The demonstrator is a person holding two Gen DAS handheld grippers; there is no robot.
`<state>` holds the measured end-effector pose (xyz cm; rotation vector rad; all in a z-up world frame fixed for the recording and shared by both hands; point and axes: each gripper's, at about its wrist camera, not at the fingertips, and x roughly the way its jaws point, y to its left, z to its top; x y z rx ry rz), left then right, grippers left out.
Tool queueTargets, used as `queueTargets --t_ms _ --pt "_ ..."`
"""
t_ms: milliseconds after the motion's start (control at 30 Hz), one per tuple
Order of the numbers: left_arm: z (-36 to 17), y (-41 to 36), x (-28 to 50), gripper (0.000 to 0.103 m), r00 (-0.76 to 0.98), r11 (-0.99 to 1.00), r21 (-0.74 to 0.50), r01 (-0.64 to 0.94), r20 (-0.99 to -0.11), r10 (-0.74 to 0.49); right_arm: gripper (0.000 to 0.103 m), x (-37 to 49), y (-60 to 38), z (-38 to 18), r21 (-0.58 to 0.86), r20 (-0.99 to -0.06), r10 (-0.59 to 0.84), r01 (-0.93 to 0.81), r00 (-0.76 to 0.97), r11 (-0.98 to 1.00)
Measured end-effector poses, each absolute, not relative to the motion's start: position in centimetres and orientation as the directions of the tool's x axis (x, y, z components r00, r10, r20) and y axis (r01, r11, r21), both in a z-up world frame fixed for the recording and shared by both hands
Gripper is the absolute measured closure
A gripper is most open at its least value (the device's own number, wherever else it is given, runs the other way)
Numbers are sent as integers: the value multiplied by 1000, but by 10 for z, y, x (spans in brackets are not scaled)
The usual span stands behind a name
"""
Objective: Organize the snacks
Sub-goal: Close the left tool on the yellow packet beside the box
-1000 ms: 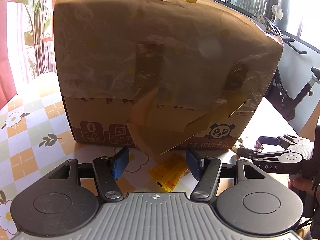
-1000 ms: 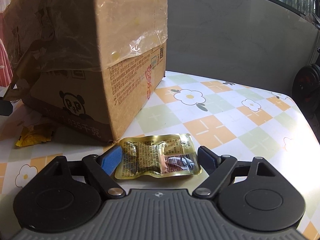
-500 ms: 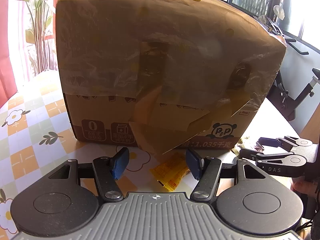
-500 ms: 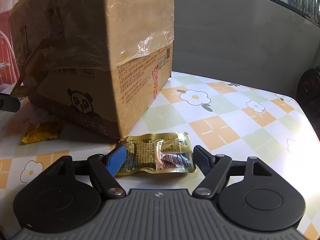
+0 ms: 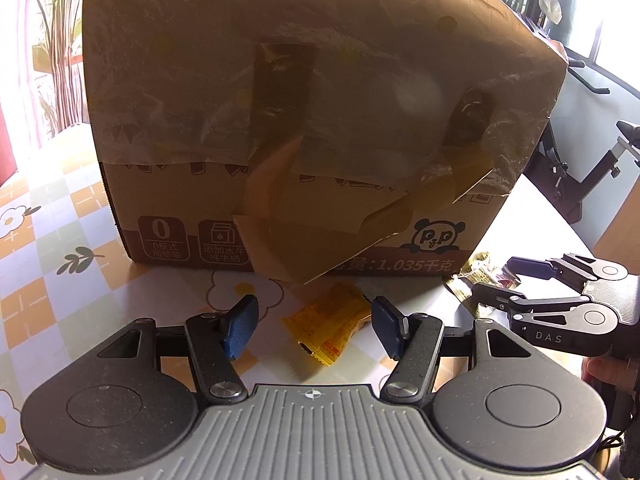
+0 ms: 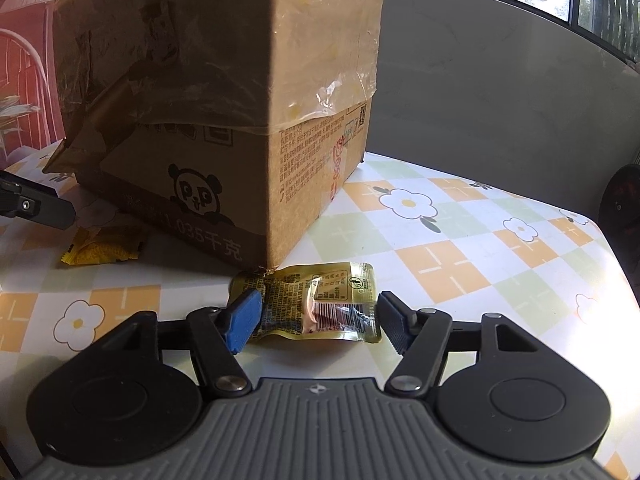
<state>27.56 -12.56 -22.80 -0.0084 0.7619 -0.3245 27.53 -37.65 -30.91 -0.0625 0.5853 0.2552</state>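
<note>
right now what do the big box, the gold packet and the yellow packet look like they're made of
Box: brown corrugated cardboard, matte, its upper part wrapped in wrinkled clear film or tape.
Gold packet: likely metallised plastic film, glossy, crinkled, with a clear patch by the barcode.
Yellow packet: thin printed plastic or foil, crumpled, with a serrated edge.

The counter point(image 6: 460, 248), under a checked flower-print cloth, carries a taped cardboard box point(image 6: 208, 120) at upper left. A gold snack packet point(image 6: 320, 300) lies at its corner, a yellow wrapper point(image 6: 102, 250) at mid-left.
</note>
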Motion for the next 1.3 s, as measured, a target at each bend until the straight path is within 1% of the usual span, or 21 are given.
queueTargets --t_ms 133,267,367,433,600,633,667,700,767,1033,1067,1200,1300 --pt "-236 -133 286 38 648 935 -122 332 -691 -320 36 278 -383 -310 62 -560 247 -258 791 964" --pt "-243 -141 301 38 610 910 -125 397 -704 -363 36 280 -384 -310 66 -560 250 -258 790 964" --pt "-251 -147 311 38 582 899 -113 424 -727 -365 36 280 -385 -310 72 -561 253 -258 789 964" --pt "-256 -151 313 38 572 894 -81 440 -743 -349 36 281 -385 -310 73 -561 253 -257 788 964" --pt "-263 -166 296 38 603 877 18 480 -733 -315 36 280 -384 -310 68 -560 250 -256 790 964" --pt "-264 -166 295 41 607 876 18 482 -728 -319 36 280 -384 -311 70 -560 250 -256 790 964" --pt "-264 -166 295 49 611 879 7 477 -722 -326 36 280 -385 -311 72 -560 252 -256 789 964" --pt "-262 -164 295 68 613 884 -4 468 -718 -329 36 280 -385 -311 75 -560 253 -256 789 964" --pt "-258 -162 292 69 605 888 -42 459 -717 -346 36 280 -385 -311 75 -560 253 -256 789 964" --pt "-251 -158 273 69 607 895 -61 441 -715 -348 36 279 -383 -311 64 -558 247 -256 792 965" --pt "-249 -157 271 69 604 894 -69 442 -714 -354 34 279 -382 -311 57 -558 243 -256 793 965" --pt "-238 -153 265 69 609 887 -98 451 -692 -387 33 275 -376 -310 25 -558 232 -263 797 964" --pt "-231 -153 259 69 608 877 -113 468 -678 -412 34 271 -372 -309 5 -559 227 -270 797 963"
